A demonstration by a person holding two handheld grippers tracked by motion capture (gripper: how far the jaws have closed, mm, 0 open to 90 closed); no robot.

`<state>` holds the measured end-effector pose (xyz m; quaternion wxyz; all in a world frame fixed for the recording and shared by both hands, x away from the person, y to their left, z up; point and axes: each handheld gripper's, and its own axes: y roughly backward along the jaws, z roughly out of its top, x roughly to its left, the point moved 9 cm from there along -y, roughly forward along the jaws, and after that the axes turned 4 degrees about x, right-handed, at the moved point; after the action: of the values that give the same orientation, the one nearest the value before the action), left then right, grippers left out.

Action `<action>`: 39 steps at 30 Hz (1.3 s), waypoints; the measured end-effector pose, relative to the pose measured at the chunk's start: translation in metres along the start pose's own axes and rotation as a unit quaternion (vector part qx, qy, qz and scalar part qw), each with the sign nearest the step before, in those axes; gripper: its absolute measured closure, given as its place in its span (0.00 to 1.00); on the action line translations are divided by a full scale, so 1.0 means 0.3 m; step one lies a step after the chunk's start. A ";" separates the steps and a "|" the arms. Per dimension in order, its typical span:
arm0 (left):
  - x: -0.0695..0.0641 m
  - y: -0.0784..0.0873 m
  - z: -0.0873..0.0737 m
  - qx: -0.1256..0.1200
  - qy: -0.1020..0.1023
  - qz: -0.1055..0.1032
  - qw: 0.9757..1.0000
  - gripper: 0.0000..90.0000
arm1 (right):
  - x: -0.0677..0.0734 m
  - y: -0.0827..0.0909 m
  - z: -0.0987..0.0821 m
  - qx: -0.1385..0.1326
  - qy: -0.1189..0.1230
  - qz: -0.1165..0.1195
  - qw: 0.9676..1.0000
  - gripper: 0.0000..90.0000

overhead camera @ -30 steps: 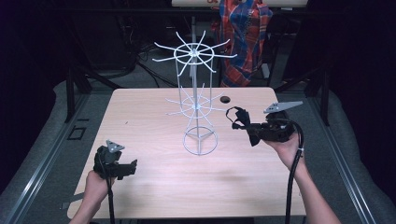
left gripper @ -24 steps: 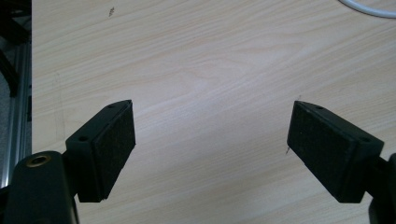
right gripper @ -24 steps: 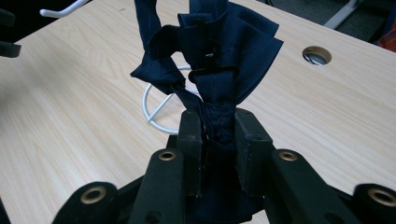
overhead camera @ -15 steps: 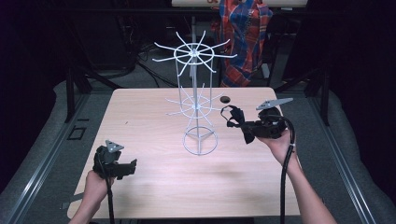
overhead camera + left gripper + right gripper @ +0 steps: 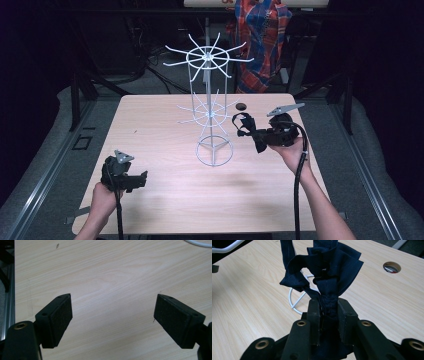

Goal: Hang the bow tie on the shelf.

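Cloth (image 5: 332,272), dark blue and bunched, sits pinched between the narrow jaws of the right gripper (image 5: 250,134), held above the table (image 5: 150,125) at about 3 o'clock of the white wire rack (image 5: 212,115) (just beside its lower spokes). Left gripper (image 5: 137,179) rests at 7 o'clock, jaws wide, nothing between them.

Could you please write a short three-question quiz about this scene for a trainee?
1. True or false: the right gripper is shut on the dark blue cloth.
2. Is the left gripper A) open with nothing between the pads, or B) shut on a cable?
3. Which white thing stands mid-table?

Key:
1. True.
2. A.
3. The wire rack, its ring base on the table; its prongs look bare.
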<state>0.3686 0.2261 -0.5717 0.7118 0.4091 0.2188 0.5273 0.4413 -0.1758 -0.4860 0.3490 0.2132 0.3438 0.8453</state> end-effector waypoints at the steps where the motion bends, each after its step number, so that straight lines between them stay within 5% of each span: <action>1: 0.001 -0.001 -0.001 0.000 0.001 0.001 1.000 0.17 | 0.001 -0.001 0.002 -0.001 0.001 -0.001 1.000 0.83; 39: 0.009 -0.003 -0.003 0.000 0.005 0.001 1.000 0.17 | 0.043 -0.116 0.046 0.028 0.016 -0.023 0.999 0.82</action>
<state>0.3695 0.2289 -0.5726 0.7102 0.4066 0.2225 0.5298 0.4564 -0.1422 -0.5005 0.3571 0.2013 0.3773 0.8304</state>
